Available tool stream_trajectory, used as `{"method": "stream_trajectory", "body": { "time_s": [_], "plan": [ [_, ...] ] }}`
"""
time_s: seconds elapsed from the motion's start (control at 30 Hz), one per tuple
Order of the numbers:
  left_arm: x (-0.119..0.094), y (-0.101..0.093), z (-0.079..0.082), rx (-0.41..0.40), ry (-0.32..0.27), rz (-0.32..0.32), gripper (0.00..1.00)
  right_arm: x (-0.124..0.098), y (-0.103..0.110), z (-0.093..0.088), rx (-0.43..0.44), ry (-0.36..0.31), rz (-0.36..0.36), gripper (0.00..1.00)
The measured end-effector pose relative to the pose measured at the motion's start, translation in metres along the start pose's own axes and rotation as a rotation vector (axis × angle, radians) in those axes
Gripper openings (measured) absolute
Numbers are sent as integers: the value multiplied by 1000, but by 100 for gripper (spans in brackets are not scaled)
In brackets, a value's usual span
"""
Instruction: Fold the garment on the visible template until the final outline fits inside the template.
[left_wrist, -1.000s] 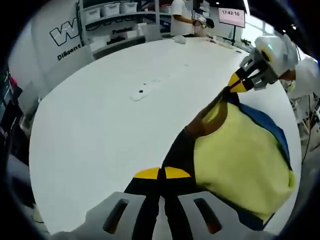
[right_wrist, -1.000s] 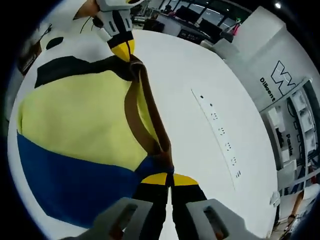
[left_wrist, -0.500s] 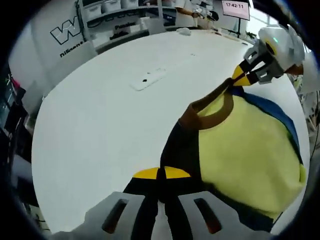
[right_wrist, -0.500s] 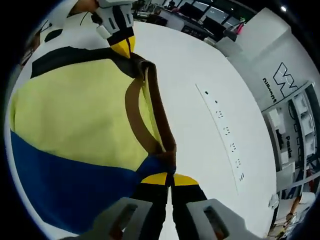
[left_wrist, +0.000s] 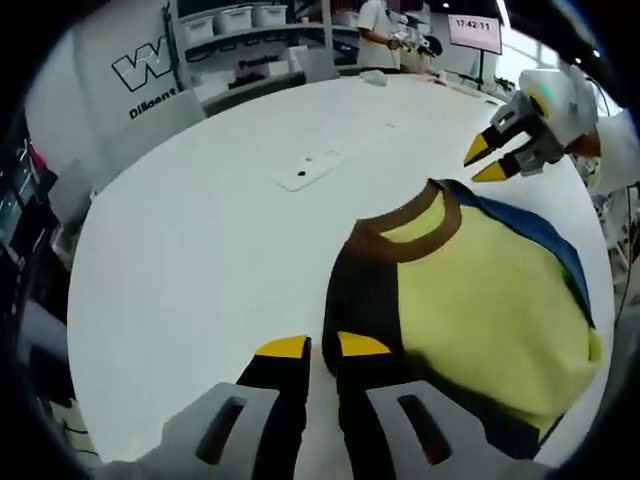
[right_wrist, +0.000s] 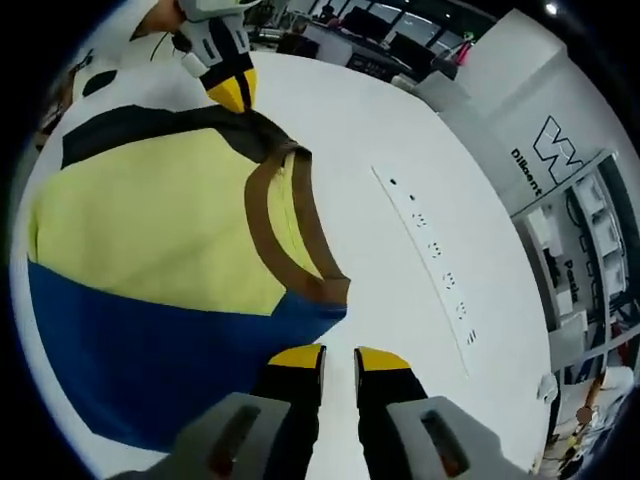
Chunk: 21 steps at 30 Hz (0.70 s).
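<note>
A yellow garment (left_wrist: 480, 310) with a brown collar (left_wrist: 405, 215), a black shoulder panel and a blue one lies flat on the white table (left_wrist: 200, 260). My left gripper (left_wrist: 311, 347) stands open just short of the black shoulder, holding nothing. In the left gripper view the right gripper (left_wrist: 488, 160) hangs open above the blue shoulder. In the right gripper view the same garment (right_wrist: 150, 220) spreads to the left, and my right gripper (right_wrist: 339, 356) is open just off the blue panel (right_wrist: 150, 350). The left gripper (right_wrist: 232, 95) hovers at the black shoulder there.
A white power strip (left_wrist: 308, 170) lies on the table past the garment, also seen as a power strip (right_wrist: 432, 258) in the right gripper view. Shelves with bins (left_wrist: 225, 20) and a person (left_wrist: 378, 30) stand beyond the far table edge.
Both grippers have let go of the garment's shoulders and opened. The garment dropped flat on the table, and the grippers pulled back a little from it.
</note>
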<state>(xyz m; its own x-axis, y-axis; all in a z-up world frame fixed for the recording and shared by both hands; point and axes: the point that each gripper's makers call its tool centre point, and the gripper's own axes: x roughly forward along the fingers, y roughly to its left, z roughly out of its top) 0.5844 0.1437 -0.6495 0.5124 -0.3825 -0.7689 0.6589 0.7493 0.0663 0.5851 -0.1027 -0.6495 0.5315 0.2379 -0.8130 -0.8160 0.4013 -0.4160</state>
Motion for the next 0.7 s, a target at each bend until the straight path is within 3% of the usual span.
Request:
{"method": "stream_trajectory", "body": {
  "time_s": [0.27,0.7],
  "plan": [
    [-22,-8,6,-40,-60,7,6,-18,3,4,7,-22,-8,8],
    [-57,-29,15,-83,-183,-12,10,-49,33,25,103,-122,35,13]
  ]
}}
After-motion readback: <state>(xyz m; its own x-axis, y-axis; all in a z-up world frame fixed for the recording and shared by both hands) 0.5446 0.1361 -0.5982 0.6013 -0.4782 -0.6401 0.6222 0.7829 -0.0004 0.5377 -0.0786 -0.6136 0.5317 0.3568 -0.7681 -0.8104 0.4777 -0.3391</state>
